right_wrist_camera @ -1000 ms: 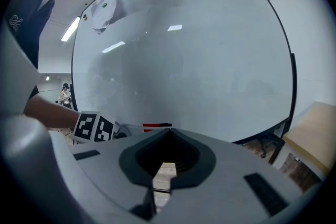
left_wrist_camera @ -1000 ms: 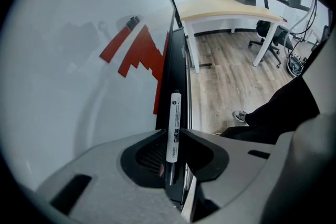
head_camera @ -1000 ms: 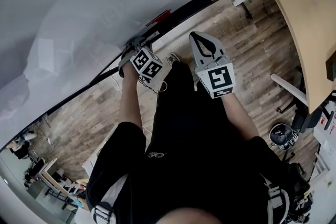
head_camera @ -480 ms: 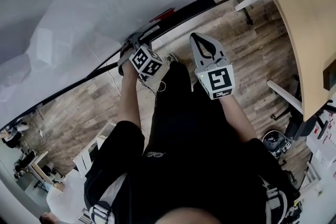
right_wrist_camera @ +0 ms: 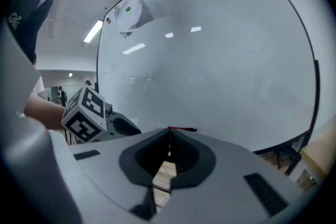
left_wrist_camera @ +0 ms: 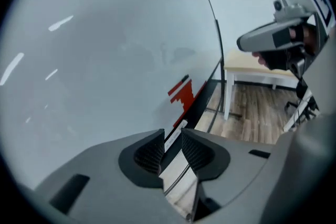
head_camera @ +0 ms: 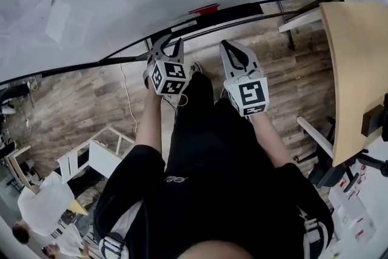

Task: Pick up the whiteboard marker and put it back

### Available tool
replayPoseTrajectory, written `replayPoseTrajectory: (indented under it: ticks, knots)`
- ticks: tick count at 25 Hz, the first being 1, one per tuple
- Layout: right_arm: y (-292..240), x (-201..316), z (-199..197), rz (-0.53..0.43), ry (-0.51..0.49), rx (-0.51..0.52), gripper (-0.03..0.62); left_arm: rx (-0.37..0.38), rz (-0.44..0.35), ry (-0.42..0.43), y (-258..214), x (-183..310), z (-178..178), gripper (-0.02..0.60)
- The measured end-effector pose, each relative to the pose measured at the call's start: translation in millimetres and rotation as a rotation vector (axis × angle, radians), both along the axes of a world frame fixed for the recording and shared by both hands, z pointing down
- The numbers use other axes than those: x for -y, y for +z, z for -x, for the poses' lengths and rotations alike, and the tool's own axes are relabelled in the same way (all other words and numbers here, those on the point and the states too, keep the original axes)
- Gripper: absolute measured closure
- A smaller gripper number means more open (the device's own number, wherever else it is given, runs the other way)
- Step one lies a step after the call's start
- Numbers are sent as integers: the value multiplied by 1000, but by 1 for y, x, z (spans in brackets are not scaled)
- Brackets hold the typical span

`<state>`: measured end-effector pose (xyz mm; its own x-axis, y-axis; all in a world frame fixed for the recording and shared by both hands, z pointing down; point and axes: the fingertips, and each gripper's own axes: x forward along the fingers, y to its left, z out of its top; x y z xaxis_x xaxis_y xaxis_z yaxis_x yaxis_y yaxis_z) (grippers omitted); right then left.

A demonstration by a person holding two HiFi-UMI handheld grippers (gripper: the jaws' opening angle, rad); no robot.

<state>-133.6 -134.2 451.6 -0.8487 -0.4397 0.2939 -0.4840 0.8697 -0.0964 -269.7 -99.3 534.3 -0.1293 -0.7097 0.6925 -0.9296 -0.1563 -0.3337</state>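
Note:
A red whiteboard marker (head_camera: 204, 8) lies on the black tray (head_camera: 239, 11) along the whiteboard's lower edge. My left gripper (head_camera: 165, 48) hangs just below the tray, left of the marker, with its jaws a narrow gap apart and nothing between them. In the left gripper view the red marker (left_wrist_camera: 184, 93) shows beyond the fingertips, past the left gripper (left_wrist_camera: 172, 134). A white stick-shaped thing (left_wrist_camera: 176, 129) lies on the tray in line with the gap. My right gripper (head_camera: 233, 50) is beside the left one, its tips together. From the right gripper (right_wrist_camera: 169, 136), the marker (right_wrist_camera: 181, 128) appears just above the tips.
A light wooden table (head_camera: 357, 70) stands at the right, with white legs (head_camera: 315, 133) and a chair base beneath. A cable (head_camera: 127, 100) runs down across the wood floor. A white rack (head_camera: 97, 158) stands at lower left. My black-clad legs fill the middle.
The head view has swung, so the whiteboard tray now runs more level across the top. The left gripper has turned more upright and shifted slightly right. The right gripper has barely moved.

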Motion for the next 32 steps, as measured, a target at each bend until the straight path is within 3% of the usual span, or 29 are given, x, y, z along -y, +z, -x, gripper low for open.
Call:
replayPoseTrajectory:
  ticks: [9, 14, 19, 32]
  knots:
    - [-23, -33, 5, -52, -107, 34, 592, -213, -346, -246, -76, -42, -27, 557]
    - [-34, -57, 5, -64, -173, 63, 592, -240, -445, -361, -99, -80, -43, 575]
    - [-30, -77, 7, -51, -221, 80, 592, -224, -486, -423, -107, -107, -53, 575]
    - [-34, -115, -2, -50, -209, 90, 592, -242, -531, -431, -122, -152, -69, 575]
